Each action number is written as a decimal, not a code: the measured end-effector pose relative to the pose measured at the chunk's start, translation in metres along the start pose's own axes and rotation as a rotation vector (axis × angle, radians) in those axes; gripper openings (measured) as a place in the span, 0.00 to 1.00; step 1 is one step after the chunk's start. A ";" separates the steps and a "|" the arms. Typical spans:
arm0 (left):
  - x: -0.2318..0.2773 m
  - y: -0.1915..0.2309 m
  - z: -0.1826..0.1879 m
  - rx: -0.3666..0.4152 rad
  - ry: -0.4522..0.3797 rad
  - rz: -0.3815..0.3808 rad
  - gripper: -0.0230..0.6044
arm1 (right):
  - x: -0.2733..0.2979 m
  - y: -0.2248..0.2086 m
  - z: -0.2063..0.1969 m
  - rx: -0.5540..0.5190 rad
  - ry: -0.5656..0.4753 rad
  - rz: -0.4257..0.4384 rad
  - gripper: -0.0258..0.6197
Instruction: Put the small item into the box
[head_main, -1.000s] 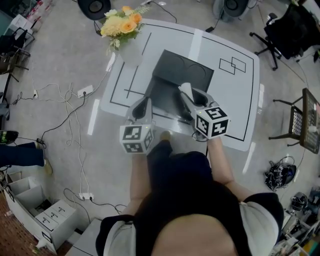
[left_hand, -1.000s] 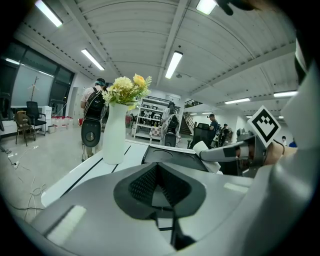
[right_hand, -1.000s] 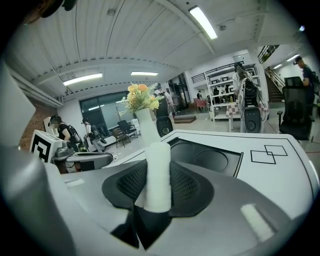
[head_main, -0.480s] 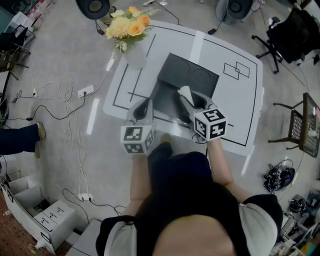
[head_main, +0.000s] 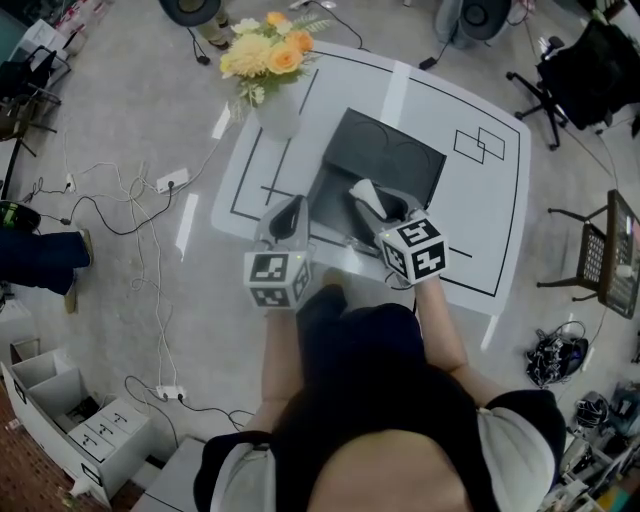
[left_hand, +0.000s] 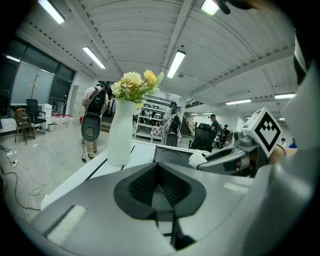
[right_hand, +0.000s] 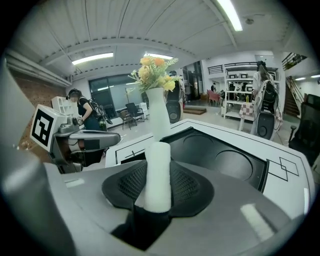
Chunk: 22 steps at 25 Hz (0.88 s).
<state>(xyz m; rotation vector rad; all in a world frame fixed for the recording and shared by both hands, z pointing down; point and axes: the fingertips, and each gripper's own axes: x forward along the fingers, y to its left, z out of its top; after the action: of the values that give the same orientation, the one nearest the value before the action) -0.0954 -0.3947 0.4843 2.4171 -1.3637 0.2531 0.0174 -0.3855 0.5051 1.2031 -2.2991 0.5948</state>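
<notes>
A black box (head_main: 390, 155) lies open on the white table (head_main: 480, 230), with two round hollows showing in it (right_hand: 225, 160). My right gripper (head_main: 372, 205) hangs over the box's near part, shut on a small white roll (head_main: 365, 191) that stands upright between its pads (right_hand: 158, 175). My left gripper (head_main: 288, 218) hovers at the box's left near corner. Its pads (left_hand: 172, 187) meet with nothing between them. From the left gripper view the right gripper (left_hand: 202, 161) shows with the white roll at its tip.
A white vase (head_main: 280, 112) of yellow and orange flowers (head_main: 265, 55) stands at the table's far left, close to the box. Black lines mark the tabletop. Cables (head_main: 140, 230) trail on the floor at left, and office chairs (head_main: 570, 70) stand at the right.
The right gripper has shifted a little leftward and lower over the box with the roll, rolling slightly. The left gripper crept forward. A person's leg at the left edge moved.
</notes>
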 end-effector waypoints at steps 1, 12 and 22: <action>0.000 0.001 0.000 -0.001 0.001 0.000 0.05 | 0.002 0.001 -0.001 -0.013 0.013 0.001 0.26; 0.002 0.011 -0.001 -0.002 0.007 -0.007 0.05 | 0.028 0.010 -0.015 -0.118 0.119 0.000 0.26; 0.001 0.019 -0.004 -0.017 0.010 -0.014 0.05 | 0.045 0.007 -0.026 -0.137 0.175 -0.005 0.26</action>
<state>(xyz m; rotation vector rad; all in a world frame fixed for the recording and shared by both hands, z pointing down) -0.1112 -0.4031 0.4926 2.4074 -1.3392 0.2485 -0.0061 -0.3953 0.5508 1.0499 -2.1519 0.5107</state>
